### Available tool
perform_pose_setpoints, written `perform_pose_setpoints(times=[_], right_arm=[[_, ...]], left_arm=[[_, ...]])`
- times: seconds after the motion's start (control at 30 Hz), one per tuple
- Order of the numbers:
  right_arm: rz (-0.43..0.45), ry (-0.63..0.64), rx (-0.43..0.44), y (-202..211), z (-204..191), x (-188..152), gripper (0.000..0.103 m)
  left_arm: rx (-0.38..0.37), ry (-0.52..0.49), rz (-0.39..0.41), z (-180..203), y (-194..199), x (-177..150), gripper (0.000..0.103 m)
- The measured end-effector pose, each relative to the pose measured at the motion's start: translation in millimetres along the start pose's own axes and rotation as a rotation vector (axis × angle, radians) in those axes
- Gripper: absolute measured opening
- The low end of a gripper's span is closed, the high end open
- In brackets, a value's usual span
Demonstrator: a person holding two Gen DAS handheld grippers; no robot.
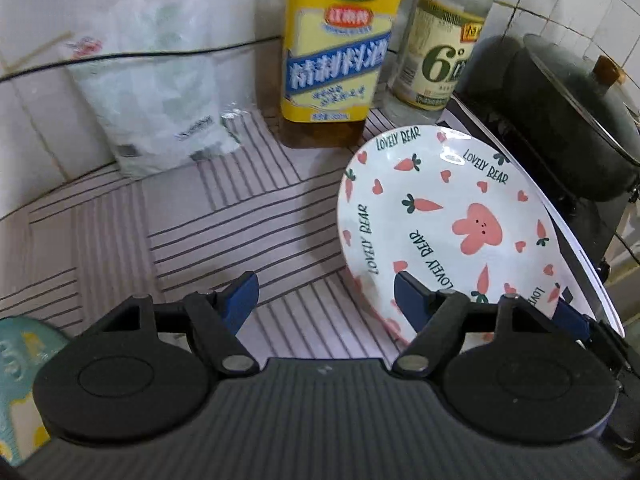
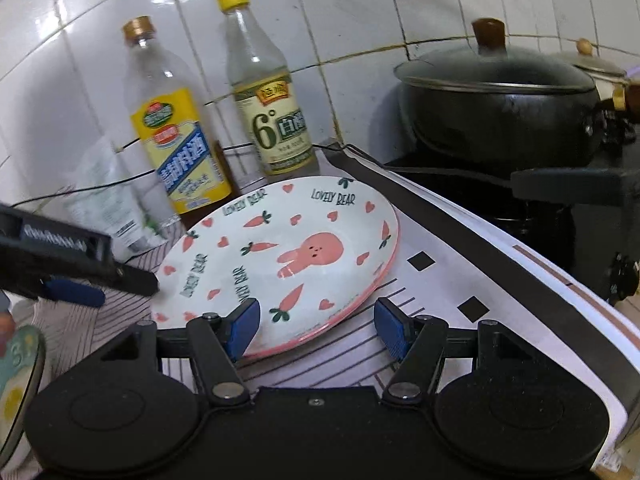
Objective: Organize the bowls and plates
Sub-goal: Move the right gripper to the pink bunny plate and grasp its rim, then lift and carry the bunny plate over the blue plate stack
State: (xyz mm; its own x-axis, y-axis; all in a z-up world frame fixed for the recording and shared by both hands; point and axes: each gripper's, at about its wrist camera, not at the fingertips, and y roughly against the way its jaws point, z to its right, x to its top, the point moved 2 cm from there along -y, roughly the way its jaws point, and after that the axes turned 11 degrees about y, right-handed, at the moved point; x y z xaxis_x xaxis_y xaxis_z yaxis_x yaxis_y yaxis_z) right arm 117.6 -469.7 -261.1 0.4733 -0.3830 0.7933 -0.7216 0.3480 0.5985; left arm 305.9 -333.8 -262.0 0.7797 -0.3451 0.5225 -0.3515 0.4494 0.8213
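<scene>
A white plate (image 1: pixel 440 216) (image 2: pixel 288 256) with a pink rabbit, carrots and "LOVELY BEAR" lettering lies on the striped mat (image 1: pixel 224 232), its far edge over a white sheet (image 2: pixel 440 248). My left gripper (image 1: pixel 326 304) is open; its right pad (image 1: pixel 412 304) stands over the plate's near-left rim, not pressing on it. My right gripper (image 2: pixel 319 330) is open at the plate's near rim, which runs between its blue pads (image 2: pixel 244 328). Each gripper shows in the other's view: the left gripper (image 2: pixel 76 276), the right gripper (image 1: pixel 580 320). A teal dish (image 1: pixel 16 364) (image 2: pixel 16 384) with yellow marks sits at the lower left.
A yellow-labelled bottle (image 1: pixel 332 52) (image 2: pixel 180 152), a clear bottle marked 6° (image 1: pixel 436 48) (image 2: pixel 272 120) and a plastic bag (image 1: pixel 160 80) stand against the tiled wall. A black lidded pot (image 1: pixel 576 120) (image 2: pixel 496 100) sits on the stove to the right. A black cable (image 1: pixel 120 58) runs along the wall.
</scene>
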Motion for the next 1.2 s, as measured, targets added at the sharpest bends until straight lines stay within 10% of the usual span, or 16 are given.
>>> perform_pose_setpoints(times=[0.33,0.67,1.2], right_arm=[[0.003,-0.086,-0.029,-18,8,2,0.043],[-0.011,-0.005,-0.043,-22,8,3,0.039],[-0.067,-0.01,0.072,-1,7,-5,0.033]], left_arm=[[-0.097,0.021,-0.053,14,-24,-1,0.023],[-0.085,0.092,-0.074,15,-26,1,0.024],[-0.041,-0.069,-0.04,1,24,-39,0.025]])
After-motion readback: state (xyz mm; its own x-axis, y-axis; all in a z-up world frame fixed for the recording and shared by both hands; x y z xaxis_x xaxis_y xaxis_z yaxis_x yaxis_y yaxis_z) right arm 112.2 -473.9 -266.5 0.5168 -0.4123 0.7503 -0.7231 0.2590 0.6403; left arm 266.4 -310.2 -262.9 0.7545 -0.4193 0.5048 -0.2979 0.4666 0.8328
